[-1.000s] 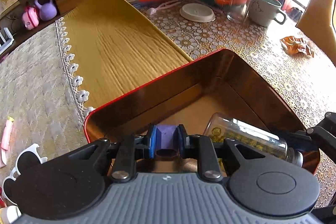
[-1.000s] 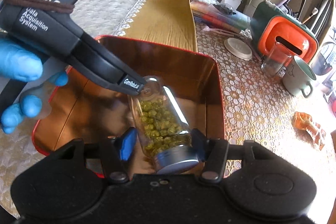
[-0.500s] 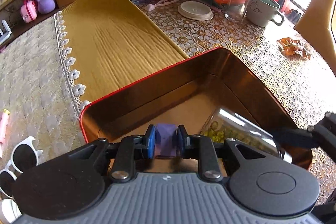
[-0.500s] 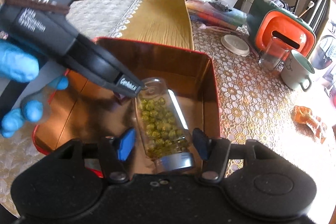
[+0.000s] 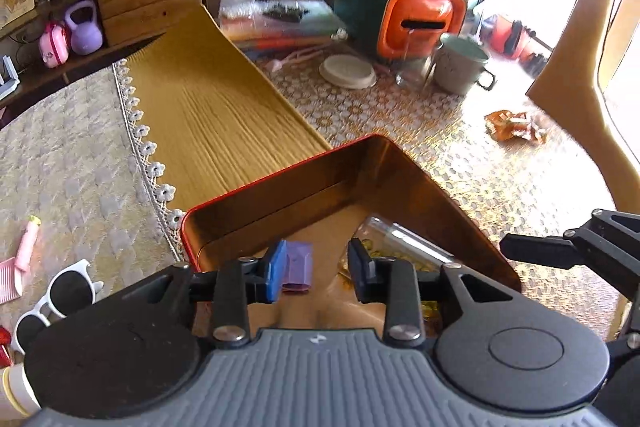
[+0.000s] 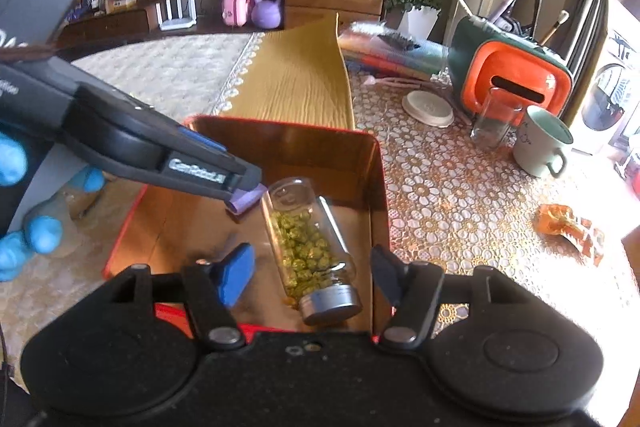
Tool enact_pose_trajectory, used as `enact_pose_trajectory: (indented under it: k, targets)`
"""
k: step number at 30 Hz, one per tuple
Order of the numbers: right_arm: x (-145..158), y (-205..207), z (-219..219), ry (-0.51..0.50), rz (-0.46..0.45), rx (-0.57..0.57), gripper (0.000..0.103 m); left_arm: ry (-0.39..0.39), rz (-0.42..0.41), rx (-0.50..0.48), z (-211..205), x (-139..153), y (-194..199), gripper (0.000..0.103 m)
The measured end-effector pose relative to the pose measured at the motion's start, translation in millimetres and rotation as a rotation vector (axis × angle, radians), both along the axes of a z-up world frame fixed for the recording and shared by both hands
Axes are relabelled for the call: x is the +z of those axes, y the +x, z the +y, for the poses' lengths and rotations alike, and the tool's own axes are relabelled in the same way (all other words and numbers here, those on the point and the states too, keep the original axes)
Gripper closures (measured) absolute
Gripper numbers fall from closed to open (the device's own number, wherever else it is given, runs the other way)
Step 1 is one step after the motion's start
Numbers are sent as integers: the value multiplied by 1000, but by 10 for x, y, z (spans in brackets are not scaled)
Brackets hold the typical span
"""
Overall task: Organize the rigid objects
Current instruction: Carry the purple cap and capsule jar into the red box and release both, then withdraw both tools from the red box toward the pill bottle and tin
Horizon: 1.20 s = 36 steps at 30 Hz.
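Observation:
A red tin box point(image 5: 280, 173) point(image 6: 378, 163) with a coppery inside sits on the table. A glass jar of yellow-green beads with a metal lid point(image 6: 310, 247) point(image 5: 404, 247) lies on its side in the box. My right gripper point(image 6: 312, 277) is open around the jar, jaws wide and clear of it. My left gripper point(image 5: 316, 269) is open over the box. A small purple block point(image 5: 298, 265) point(image 6: 246, 201) lies against its left blue pad point(image 5: 276, 275), with a gap to the right pad.
White sunglasses point(image 5: 52, 301) and a pink comb point(image 5: 16, 267) lie left of the box. An orange-green holder point(image 6: 508, 83), a glass point(image 6: 494, 119), a mug point(image 6: 542, 143), a round lid point(image 6: 428, 107) and an orange wrapper point(image 6: 572, 227) are to the right.
My right gripper let go of the jar, which now lies in the box. My left gripper opened around the purple block. Both grippers rose and pulled back slightly.

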State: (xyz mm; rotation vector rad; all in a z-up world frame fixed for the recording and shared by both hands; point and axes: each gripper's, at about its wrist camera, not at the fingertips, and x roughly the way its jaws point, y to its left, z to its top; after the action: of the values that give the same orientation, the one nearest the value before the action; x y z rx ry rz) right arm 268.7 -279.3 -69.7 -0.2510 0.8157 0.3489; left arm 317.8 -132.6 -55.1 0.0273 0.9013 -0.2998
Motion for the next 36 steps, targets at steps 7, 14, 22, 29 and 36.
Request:
enact_pose_trajectory:
  k: [7,14,22,29,36]
  targets:
    - [178,-220,7,38,-37,-4,37,-16,-79,-8,123,250,-352,39]
    - [345,-423,38,96,-64,-4,29,-29,-129,-20,297,461,-731,37]
    - [440,-665,149,138,-80,-11,20,-40,-169,-4,577,581,-1148,32]
    - [497,-831,288,171,-91,5,11,-59,-207,26,873,631,-1450,26]
    - [461,-939,471,193,-95,50,6,-50,-212,95,1239,568,-1696,25]
